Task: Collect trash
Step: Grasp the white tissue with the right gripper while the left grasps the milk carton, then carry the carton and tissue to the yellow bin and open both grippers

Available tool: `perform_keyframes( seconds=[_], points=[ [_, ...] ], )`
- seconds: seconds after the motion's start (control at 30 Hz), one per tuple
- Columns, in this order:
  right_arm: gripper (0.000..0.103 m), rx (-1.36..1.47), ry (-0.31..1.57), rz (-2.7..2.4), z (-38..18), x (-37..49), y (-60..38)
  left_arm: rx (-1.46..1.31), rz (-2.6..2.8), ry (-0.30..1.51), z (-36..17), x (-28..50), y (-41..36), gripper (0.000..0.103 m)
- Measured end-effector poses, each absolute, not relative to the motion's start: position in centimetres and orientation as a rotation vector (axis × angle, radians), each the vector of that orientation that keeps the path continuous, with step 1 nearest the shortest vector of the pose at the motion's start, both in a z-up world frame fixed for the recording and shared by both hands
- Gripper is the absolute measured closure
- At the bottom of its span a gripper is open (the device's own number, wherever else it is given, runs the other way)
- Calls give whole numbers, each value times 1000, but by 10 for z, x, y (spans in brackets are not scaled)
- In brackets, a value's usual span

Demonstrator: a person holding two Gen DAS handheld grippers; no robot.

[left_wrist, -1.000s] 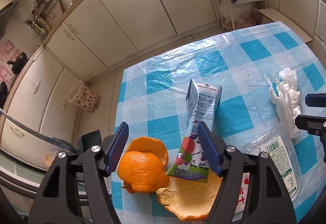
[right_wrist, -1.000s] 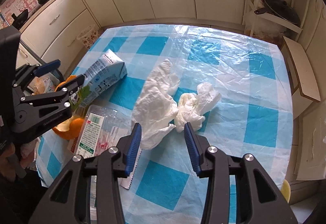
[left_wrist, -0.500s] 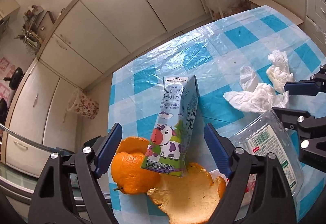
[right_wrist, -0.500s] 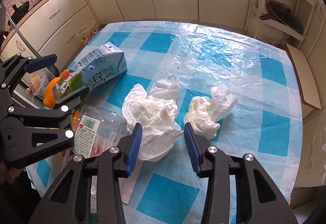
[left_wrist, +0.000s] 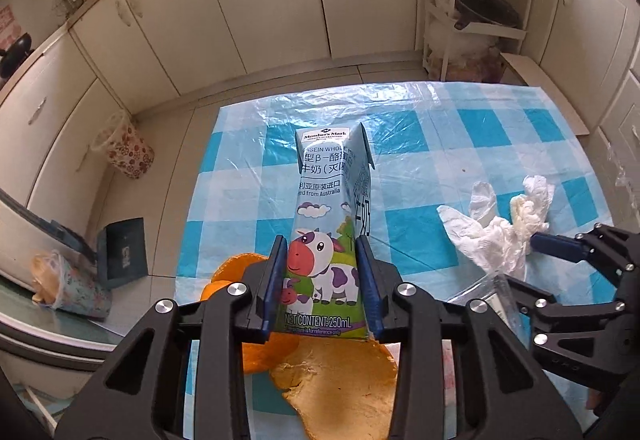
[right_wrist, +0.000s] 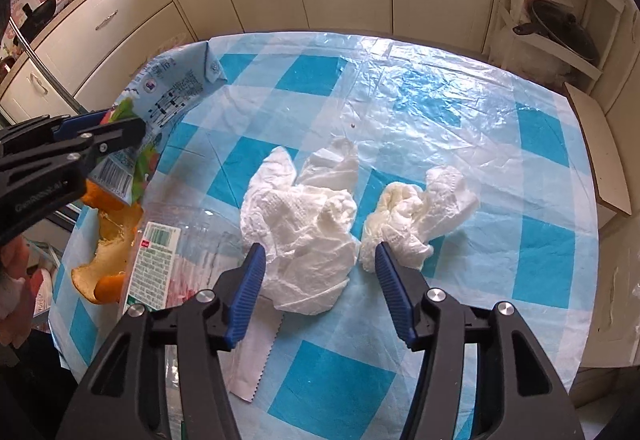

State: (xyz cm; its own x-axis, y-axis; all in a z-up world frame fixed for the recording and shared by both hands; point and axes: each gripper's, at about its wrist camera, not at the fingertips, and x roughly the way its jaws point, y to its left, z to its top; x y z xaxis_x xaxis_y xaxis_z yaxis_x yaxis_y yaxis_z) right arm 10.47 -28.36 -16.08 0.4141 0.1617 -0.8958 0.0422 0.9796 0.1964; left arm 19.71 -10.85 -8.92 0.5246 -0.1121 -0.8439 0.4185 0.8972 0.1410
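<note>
Left gripper (left_wrist: 322,282): jaws just having been closing, now pressing both sides of the milk carton (left_wrist: 330,236), lower end between the pads, top pointing away; gripping done, lifting judged next.

Right gripper (right_wrist: 318,294): jaws just having been opening a little, hanging half-wide over the larger crumpled tissue (right_wrist: 304,228), holding nothing; smaller tissue (right_wrist: 416,216) lying just beside its right pad.

Beneath the left gripper: orange peel (left_wrist: 340,386), lying flat.

Left of the right gripper: clear plastic package (right_wrist: 160,260), contents unreadable.

Far left of the left gripper, on the floor: patterned bin (left_wrist: 126,154), contents not showing.
</note>
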Motion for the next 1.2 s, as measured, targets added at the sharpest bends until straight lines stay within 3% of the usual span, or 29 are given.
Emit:
perform_keyframes(
  seconds=[0.07, 0.1, 0.57, 1.2],
  points=[
    [84, 208, 1154, 100, -163, 107, -281, 332, -335, 956, -84, 196, -107, 70],
    [87, 201, 1154, 99, -161, 107, -280, 321, -341, 948, -81, 195, -106, 70],
    [88, 432, 896, 75, -76, 50, -360, 150, -457, 752, -26, 155, -99, 70],
    [85, 450, 895, -190, -72, -87, -477, 368, -601, 597, -20, -5, -228, 70]
  ],
)
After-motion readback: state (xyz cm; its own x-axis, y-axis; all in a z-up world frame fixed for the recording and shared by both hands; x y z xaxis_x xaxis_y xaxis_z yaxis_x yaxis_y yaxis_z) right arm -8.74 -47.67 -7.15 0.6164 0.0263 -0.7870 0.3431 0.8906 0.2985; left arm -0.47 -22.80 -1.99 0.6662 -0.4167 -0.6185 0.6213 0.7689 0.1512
